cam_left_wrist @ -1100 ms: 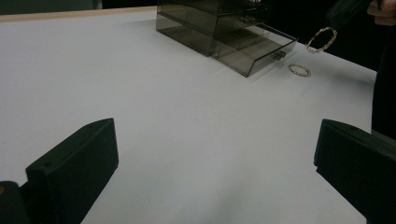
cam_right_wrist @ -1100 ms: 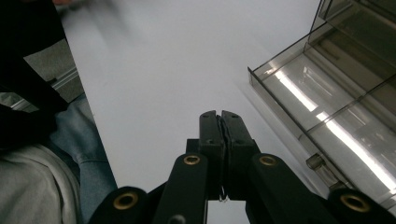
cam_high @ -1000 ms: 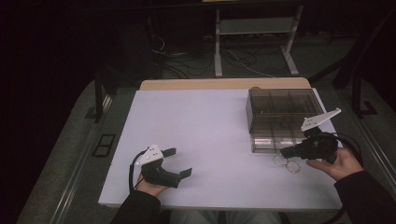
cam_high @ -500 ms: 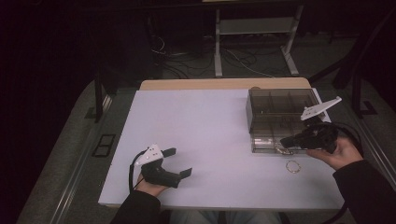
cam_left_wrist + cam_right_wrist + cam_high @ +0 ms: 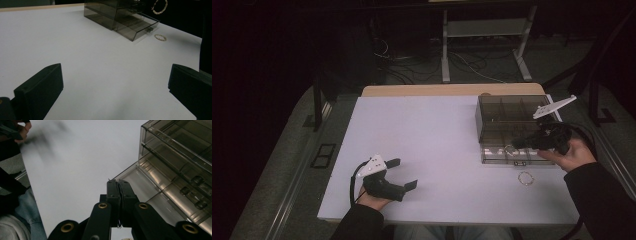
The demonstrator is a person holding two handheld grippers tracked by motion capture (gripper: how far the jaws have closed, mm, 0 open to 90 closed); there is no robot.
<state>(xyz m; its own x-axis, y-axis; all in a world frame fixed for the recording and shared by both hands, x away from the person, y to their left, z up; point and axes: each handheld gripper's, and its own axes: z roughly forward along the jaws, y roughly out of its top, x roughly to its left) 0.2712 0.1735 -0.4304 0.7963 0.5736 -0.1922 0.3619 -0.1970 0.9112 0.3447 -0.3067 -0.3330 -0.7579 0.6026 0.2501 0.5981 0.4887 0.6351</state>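
Observation:
A smoky clear drawer box [image 5: 504,115] stands at the table's right, its bottom drawer [image 5: 497,156] pulled out toward me. My right gripper [image 5: 516,144] hovers over that drawer, shut on a thin gold bracelet [image 5: 510,149]. The bracelet [image 5: 160,6] dangles from it above the box [image 5: 117,15]. In the right gripper view the jaws [image 5: 119,184] are pressed together, the drawer [image 5: 160,195] just beyond. A second gold bracelet [image 5: 525,178] [image 5: 160,37] lies on the table in front of the drawer. My left gripper [image 5: 404,173] [image 5: 115,72] rests open near the front left, holding nothing.
The white table top [image 5: 427,135] spreads wide between the two grippers. A wooden strip [image 5: 452,90] runs along its far edge. Beyond it stand a metal stand [image 5: 484,45] and cables on the floor.
The right gripper has lifted one bracelet off the table and carried it up and left over the open drawer. One bracelet stays on the table. The left gripper has not moved.

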